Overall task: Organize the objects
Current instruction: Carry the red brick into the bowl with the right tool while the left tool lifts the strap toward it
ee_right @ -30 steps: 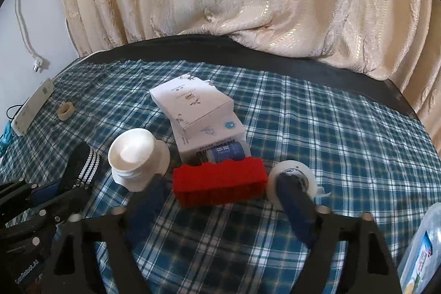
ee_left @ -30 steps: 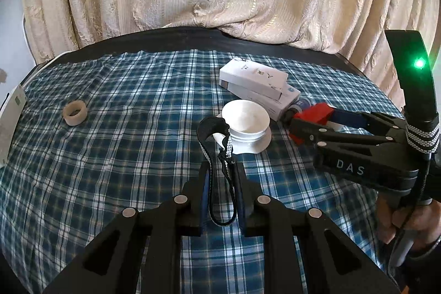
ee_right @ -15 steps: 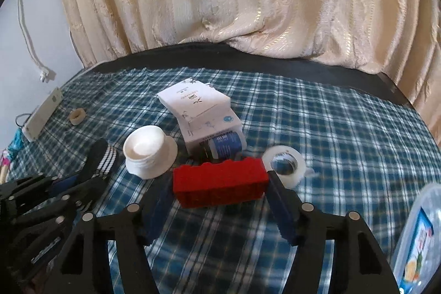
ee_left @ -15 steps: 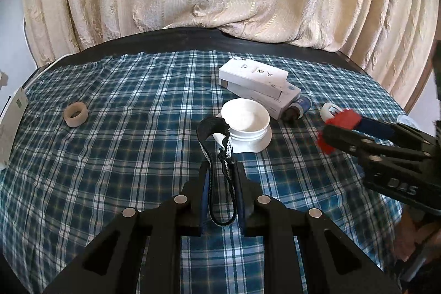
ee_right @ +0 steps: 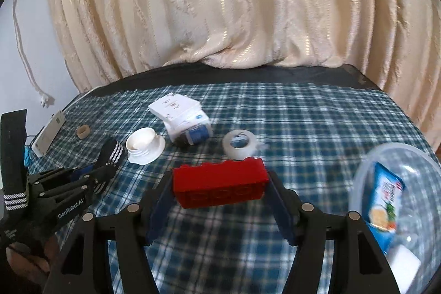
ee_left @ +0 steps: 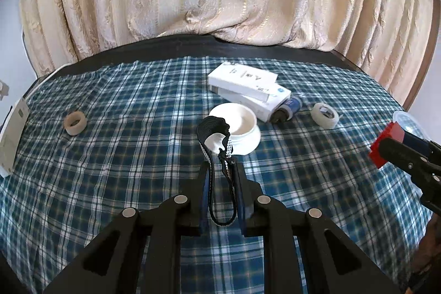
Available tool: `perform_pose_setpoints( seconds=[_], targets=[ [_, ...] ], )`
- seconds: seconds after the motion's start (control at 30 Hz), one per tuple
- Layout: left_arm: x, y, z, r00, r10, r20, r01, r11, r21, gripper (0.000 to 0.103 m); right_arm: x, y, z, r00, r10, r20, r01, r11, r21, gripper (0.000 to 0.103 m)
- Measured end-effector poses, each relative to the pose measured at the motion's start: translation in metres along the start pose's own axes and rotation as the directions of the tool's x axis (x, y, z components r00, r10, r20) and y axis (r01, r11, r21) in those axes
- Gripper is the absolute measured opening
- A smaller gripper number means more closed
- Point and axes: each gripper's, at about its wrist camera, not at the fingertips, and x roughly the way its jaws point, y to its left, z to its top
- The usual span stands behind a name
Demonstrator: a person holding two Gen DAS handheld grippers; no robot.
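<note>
The right gripper [ee_right: 220, 183] is clamped on one red toy brick [ee_right: 220, 186], held above the checked cloth with the clear plastic container [ee_right: 366, 178] just to its right, so the step in hand looks like carrying the brick to that container; next it likely needs a swing right and a release over the rim. The left gripper [ee_left: 220, 170] pinches one black striped strap [ee_left: 217, 134]. Ahead of it lie one white cup on a saucer [ee_left: 242, 123], two stacked white boxes [ee_left: 248, 84], one small blue bottle [ee_left: 288, 110] and two tape rolls, one clear [ee_left: 324, 115], one tan [ee_left: 75, 123].
</note>
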Motion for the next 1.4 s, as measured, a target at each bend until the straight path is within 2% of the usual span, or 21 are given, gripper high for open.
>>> perform_pose_setpoints(
  seconds=[0.43,0.83,1.23,1.4],
  targets=[
    [-0.019,-0.035,0.007,0.999,-0.035,0.036,0.032,0.997,0.076,0.017,-0.044,-0.04,-0.01,0.993,-0.073,0.089,0.066,0.994,0.083,0.068],
    [-0.026,-0.085,0.017,0.994,-0.098,0.044,0.09,0.982,0.163,0.017,-0.074,-0.094,-0.02,0.978,-0.164,0.127,0.139,0.972,0.188,0.068],
    [-0.022,-0.156,0.025,0.973,-0.231,0.001,0.221,0.933,0.283,0.017,-0.105,-0.159,-0.042,0.94,-0.32,0.117,0.269,0.908,0.322,0.068],
    [-0.02,-0.184,0.027,0.958,-0.285,-0.028,0.28,0.908,0.312,0.017,-0.108,-0.181,-0.049,0.932,-0.353,0.087,0.299,0.881,0.367,0.068]
  ],
)
